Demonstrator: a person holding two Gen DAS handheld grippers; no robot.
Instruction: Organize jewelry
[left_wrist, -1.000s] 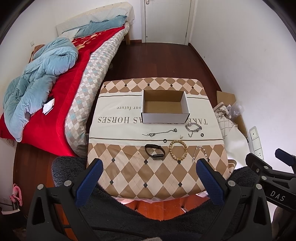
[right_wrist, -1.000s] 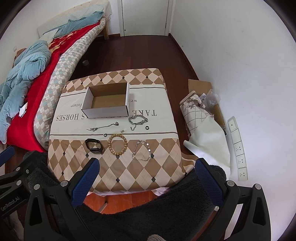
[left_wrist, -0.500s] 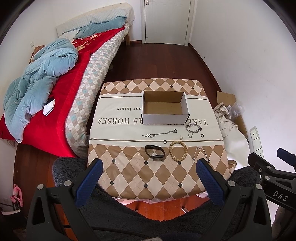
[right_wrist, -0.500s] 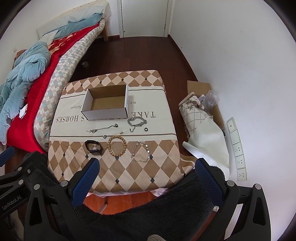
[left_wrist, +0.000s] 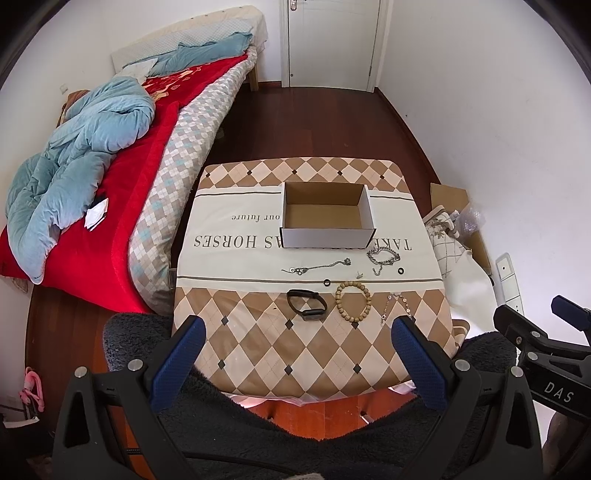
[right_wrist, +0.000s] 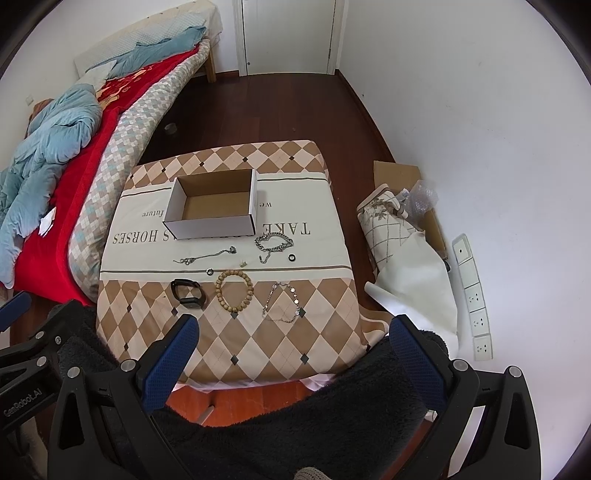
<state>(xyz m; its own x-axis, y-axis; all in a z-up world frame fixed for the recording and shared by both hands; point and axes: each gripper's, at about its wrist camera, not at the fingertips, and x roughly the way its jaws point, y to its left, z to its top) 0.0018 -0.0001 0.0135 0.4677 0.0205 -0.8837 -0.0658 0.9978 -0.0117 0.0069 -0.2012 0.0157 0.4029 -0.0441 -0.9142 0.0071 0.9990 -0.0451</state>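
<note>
An empty cardboard box stands on the checked tablecloth. In front of it lie a thin chain, a silver link bracelet, two small black rings, a wooden bead bracelet, a black band and a disc-link chain. My left gripper and right gripper hover open over the table's near edge, holding nothing.
A bed with a red blanket and blue duvet runs along the left. A rolled cloth and cardboard lie on the floor right of the table, by the white wall. A dark fleece garment fills the foreground.
Both grippers have drawn slightly back and up from the table; the jewelry and box look a little farther away. Nothing on the table has moved.
</note>
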